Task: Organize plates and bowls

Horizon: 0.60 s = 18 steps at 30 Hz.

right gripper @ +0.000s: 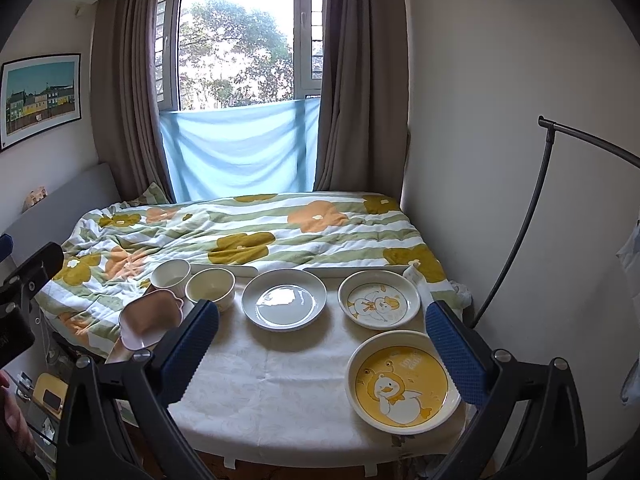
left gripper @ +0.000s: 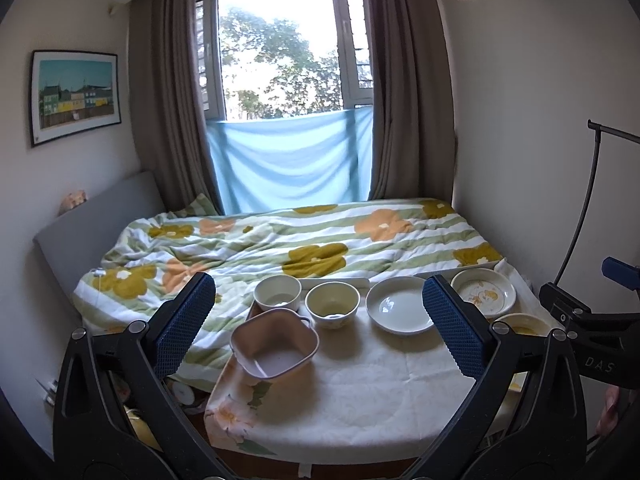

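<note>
On a small table with a cream cloth (left gripper: 360, 392) (right gripper: 280, 392) stand a pink squarish bowl (left gripper: 274, 346) (right gripper: 150, 322), a white bowl (left gripper: 277, 293) (right gripper: 171, 276), a cream bowl (left gripper: 332, 302) (right gripper: 211, 289), a plain white plate (left gripper: 400, 309) (right gripper: 284, 298), a white duck plate (left gripper: 482, 291) (right gripper: 379, 299) and a yellow duck plate (right gripper: 402, 382) (left gripper: 520, 325). My left gripper (left gripper: 320, 328) is open above the table's near left side, with nothing between its fingers. The right gripper (right gripper: 324, 348) is open too, holding nothing, over the near middle.
A bed with a flowered quilt (left gripper: 280, 248) (right gripper: 248, 232) lies right behind the table. A black curved stand (right gripper: 532, 216) rises at the right by the wall. Clutter sits on the floor at the lower left (right gripper: 48, 396). A hand (right gripper: 14, 420) shows at the left edge.
</note>
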Available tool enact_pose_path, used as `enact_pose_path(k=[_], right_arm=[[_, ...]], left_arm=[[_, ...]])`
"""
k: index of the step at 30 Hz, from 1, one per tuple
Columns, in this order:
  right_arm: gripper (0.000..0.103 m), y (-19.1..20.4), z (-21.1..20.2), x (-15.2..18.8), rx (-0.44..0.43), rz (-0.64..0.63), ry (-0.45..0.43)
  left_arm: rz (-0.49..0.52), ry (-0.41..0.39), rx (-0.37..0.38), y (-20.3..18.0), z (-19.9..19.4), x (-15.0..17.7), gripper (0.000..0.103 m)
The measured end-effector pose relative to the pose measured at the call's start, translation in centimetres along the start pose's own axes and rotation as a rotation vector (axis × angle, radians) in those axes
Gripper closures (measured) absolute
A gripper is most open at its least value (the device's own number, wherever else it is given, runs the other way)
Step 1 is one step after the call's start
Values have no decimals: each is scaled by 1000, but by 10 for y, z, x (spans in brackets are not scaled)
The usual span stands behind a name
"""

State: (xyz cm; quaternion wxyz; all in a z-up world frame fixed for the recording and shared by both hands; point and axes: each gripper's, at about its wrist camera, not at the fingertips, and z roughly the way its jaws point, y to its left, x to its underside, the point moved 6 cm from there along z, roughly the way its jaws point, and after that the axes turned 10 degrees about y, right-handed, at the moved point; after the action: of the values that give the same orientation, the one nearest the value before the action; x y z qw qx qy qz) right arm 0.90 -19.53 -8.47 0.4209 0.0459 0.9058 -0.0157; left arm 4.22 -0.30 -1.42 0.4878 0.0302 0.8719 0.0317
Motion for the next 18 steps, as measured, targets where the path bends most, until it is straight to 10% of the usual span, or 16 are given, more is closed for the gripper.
enact_pose_path(k=[18], right_arm=[[0, -1, 3, 1, -5, 1, 4]], left_arm=[[9, 9, -10, -8, 7, 1, 0]])
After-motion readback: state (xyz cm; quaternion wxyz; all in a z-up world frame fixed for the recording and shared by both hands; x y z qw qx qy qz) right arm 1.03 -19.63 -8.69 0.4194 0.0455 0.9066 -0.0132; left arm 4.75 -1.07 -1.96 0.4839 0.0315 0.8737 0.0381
